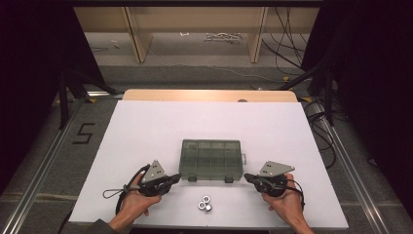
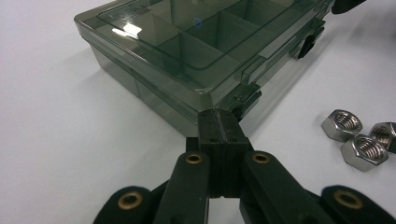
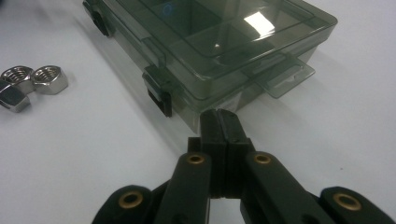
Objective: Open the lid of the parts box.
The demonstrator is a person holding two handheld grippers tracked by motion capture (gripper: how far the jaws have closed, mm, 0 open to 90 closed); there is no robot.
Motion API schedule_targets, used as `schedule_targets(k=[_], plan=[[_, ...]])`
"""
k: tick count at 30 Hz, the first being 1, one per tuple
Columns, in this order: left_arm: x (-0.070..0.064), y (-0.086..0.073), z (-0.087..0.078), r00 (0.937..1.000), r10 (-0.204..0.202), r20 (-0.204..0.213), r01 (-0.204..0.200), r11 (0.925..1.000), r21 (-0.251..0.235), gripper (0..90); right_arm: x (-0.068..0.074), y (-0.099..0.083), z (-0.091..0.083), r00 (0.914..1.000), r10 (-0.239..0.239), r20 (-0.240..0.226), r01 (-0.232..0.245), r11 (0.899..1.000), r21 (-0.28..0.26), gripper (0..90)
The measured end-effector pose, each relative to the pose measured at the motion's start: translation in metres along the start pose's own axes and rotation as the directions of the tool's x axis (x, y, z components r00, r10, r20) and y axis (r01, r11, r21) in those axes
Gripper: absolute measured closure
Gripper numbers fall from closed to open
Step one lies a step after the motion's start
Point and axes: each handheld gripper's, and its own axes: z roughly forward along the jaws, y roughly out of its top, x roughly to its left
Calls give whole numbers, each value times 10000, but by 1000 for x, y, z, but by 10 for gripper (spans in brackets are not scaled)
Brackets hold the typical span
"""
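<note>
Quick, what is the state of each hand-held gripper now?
Left hand-held gripper: closed, holding nothing, tips at the box corner.
Right hand-held gripper: closed, holding nothing, tips at the other front corner.

White counter (image 1: 146, 131) surface; three steel hex nuts (image 1: 205, 203) clustered touching, between the two grippers and nearer the person; black cables (image 1: 287, 44) on floor (image 1: 195, 73) far beyond.

Overhead light glares on the box lid (image 2: 126, 29); surroundings dark, close tongs soft.
</note>
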Motion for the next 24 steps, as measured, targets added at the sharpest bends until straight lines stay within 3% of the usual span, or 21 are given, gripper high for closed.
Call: schedule_targets(k=[12, 20, 21, 24], plan=[[-1, 3, -1, 10000, -9, 24, 9, 9996, -274, 898, -1, 7, 1, 10000, 18, -14, -18, 9994, -355, 900], [1, 9, -4, 9997, -6, -224, -8, 9982, -600, 897, -2, 15, -1, 10000, -81, 50, 85, 9969, -777, 900], [3, 10, -4, 9997, 151, -215, -166, 9975, -682, 897, -2, 15, 0, 9999, -115, 123, 126, 9963, -855, 900], [4, 13, -4, 9992, 26, -400, -58, 9968, -801, 895, -3, 20, -1, 9997, -174, 184, 192, 9943, -1049, 900]])
